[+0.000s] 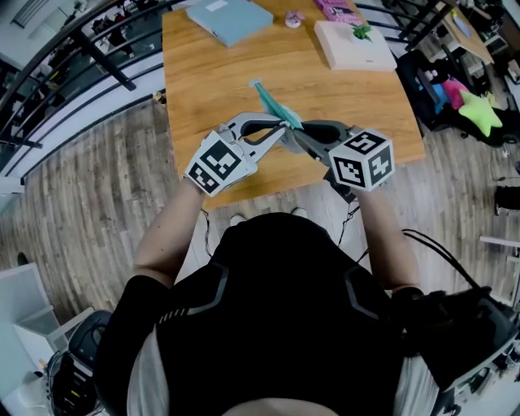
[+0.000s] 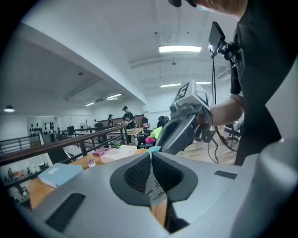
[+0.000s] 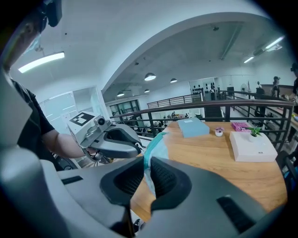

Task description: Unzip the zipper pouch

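Zipper pouch (image 1: 275, 104): teal with a clear face, held in the air above the near edge of the wooden table (image 1: 219, 81). It is gripped from both sides, and its free end slants toward the table's middle.
Left gripper (image 2: 151, 157): jaws pressed together on a thin pale strip of the pouch. A teal edge shows just past the pads.
Right gripper (image 3: 148, 168): jaws narrow, clamped on the pouch's teal-and-clear edge, which rises out from between the pads.
Gripper relation: the two sets of tips almost meet over the table's near edge, one from each side.
Writing on pouch: small dark print on the strip between the left jaws, too small to read.
Marker cubes (image 1: 218, 162): one on each gripper, with black-and-white square patterns and no letters.
Blue-grey folder (image 1: 229, 18): lies flat at the table's far left. It has a pale label patch that is unreadable.
White box (image 1: 355, 49): at the table's far right, with a small green plant (image 1: 361, 31) on top.
Pink item (image 1: 337, 8): at the table's far edge, just beside the box. Its print is not legible.
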